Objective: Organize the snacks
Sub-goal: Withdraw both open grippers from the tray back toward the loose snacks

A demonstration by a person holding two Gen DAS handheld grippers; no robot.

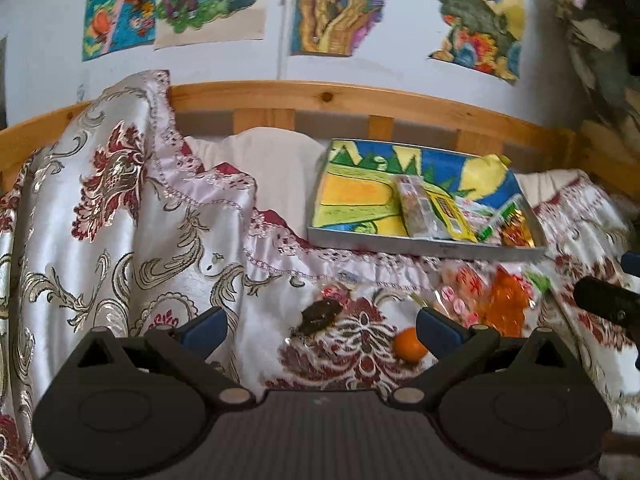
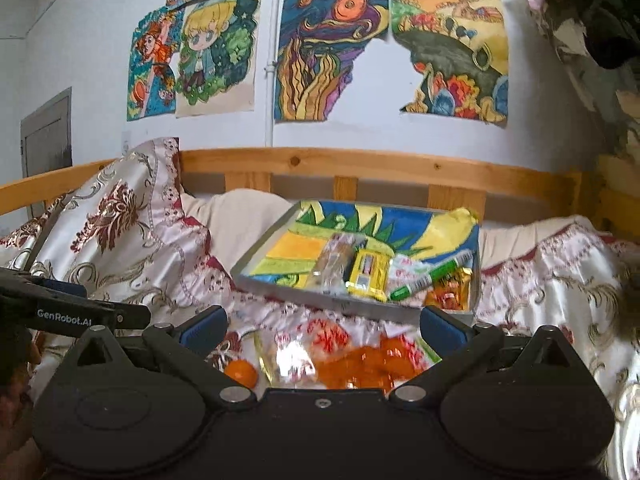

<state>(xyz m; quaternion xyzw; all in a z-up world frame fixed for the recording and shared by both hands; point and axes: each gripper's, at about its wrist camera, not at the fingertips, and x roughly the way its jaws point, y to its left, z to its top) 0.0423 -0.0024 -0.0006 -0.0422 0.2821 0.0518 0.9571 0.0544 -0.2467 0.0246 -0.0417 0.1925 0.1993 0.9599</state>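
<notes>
A shallow grey box point(image 1: 424, 249) point(image 2: 280, 294) lined with a bright drawing lies on the bed and holds several wrapped snacks, among them a yellow packet point(image 2: 368, 276) and a green one point(image 2: 430, 278). In front of it on the bedspread lie a clear bag of orange sweets point(image 1: 486, 300) point(image 2: 356, 360), a small orange fruit point(image 1: 409, 345) point(image 2: 241, 373) and a dark snack in a clear wrapper point(image 1: 320, 314). My left gripper point(image 1: 322, 326) is open over the dark snack. My right gripper point(image 2: 324, 330) is open above the bag of sweets. Neither holds anything.
A satin floral pillow point(image 1: 100, 208) point(image 2: 116, 220) leans at the left against the wooden bed rail point(image 1: 320, 100) point(image 2: 360, 164). Drawings hang on the wall behind. The other gripper shows at the right edge point(image 1: 608, 302) and at the left edge point(image 2: 68, 312).
</notes>
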